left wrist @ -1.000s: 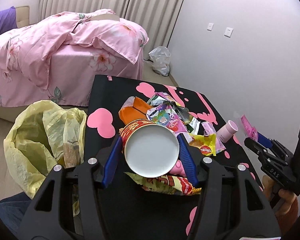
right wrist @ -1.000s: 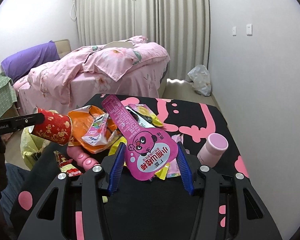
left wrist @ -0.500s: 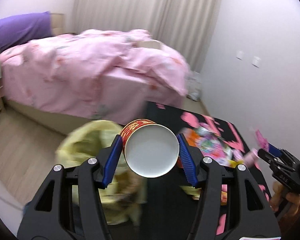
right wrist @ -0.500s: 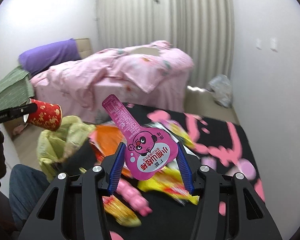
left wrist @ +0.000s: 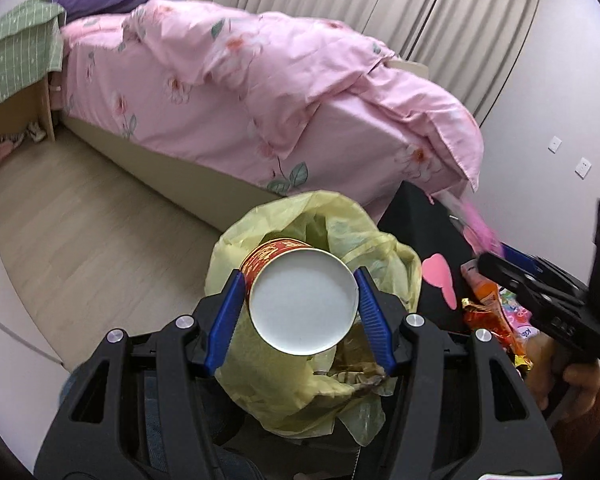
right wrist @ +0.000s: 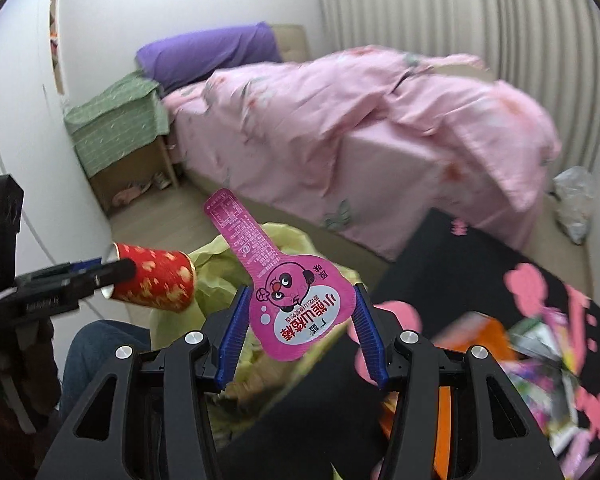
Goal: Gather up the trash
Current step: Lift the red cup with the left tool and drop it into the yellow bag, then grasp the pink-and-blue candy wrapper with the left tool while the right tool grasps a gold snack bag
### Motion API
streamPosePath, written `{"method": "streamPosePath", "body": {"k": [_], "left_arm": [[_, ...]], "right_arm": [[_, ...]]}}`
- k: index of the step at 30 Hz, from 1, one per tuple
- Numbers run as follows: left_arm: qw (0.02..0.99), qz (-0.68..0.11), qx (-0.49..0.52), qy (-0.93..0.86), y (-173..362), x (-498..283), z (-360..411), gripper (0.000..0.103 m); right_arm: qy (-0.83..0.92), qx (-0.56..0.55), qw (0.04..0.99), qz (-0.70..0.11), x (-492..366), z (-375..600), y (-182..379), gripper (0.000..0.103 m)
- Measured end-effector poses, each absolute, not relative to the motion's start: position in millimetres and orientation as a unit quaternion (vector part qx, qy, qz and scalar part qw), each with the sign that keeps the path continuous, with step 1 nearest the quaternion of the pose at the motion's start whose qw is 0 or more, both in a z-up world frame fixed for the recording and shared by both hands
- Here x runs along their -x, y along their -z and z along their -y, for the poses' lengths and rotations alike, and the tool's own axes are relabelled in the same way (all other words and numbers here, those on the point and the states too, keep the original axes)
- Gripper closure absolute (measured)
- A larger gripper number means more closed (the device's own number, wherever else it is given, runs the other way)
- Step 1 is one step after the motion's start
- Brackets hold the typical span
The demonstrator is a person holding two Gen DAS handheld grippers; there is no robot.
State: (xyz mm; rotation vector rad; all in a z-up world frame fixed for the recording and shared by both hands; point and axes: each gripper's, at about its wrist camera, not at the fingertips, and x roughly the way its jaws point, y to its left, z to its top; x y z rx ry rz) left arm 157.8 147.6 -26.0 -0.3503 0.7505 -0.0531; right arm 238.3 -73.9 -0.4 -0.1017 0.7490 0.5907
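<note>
Both grippers loaded; wrappers [right wrist: 540,364] on the table blur (unreadable).

A: Positions, left wrist view?

B: Paper cup [left wrist: 303,303] between the fingers of the left gripper [left wrist: 302,312], above the open mouth of the trash bag [left wrist: 328,384]. Bed [left wrist: 260,96] behind the bag. Table [left wrist: 416,220] right of the bag, wrappers [left wrist: 496,316] on it. Right gripper [left wrist: 500,256] over the table's near edge.

A: Right wrist view?

B: Pouch [right wrist: 296,312] between the right gripper's fingers, bag below and behind it. Cup to its left. Nightstand [right wrist: 120,140] left of the bed.
</note>
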Motion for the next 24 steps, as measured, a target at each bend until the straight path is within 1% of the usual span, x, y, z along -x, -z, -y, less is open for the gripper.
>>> {"method": "streamPosePath", "body": {"k": [3, 5, 7, 8, 10, 12, 16, 24], "left_arm": [[0.911, -0.369, 0.185, 0.025, 37.6, -166.9, -153.5, 0.05], [0.904, -0.365, 0.22, 0.029, 42.4, -174.5, -163.0, 0.05], [0.898, -0.35, 0.263, 0.044, 43.2, -182.0, -174.9, 0.044], [0.897, -0.345, 0.271, 0.048, 43.0, -184.0, -177.3, 0.038], [0.9, -0.336, 0.274, 0.045, 40.3, -188.9, -179.4, 0.037], [0.903, -0.332, 0.271, 0.038, 38.2, -191.2, -178.5, 0.037], [0.907, -0.325, 0.266, 0.019, 35.0, -189.0, -179.5, 0.037], [0.914, -0.317, 0.253, 0.018, 27.0, -177.4, -171.6, 0.037]], "right_arm": [[-0.297, 0.07, 0.881, -0.362, -247.5, 52.6, 14.3, 0.055], [-0.316, 0.083, 0.873, -0.362, -248.9, 42.3, 25.4, 0.055], [-0.343, 0.083, 0.854, -0.382, -251.0, 36.6, 37.2, 0.054], [-0.347, 0.084, 0.847, -0.395, -253.2, 33.1, 44.6, 0.053], [-0.34, 0.091, 0.844, -0.404, -254.3, 29.7, 53.3, 0.04], [-0.337, 0.088, 0.842, -0.413, -255.4, 29.0, 56.1, 0.037], [-0.322, 0.072, 0.846, -0.419, -255.3, 40.6, 50.8, 0.036], [-0.266, 0.061, 0.885, -0.377, -227.3, 102.7, 18.3, 0.036]]}}
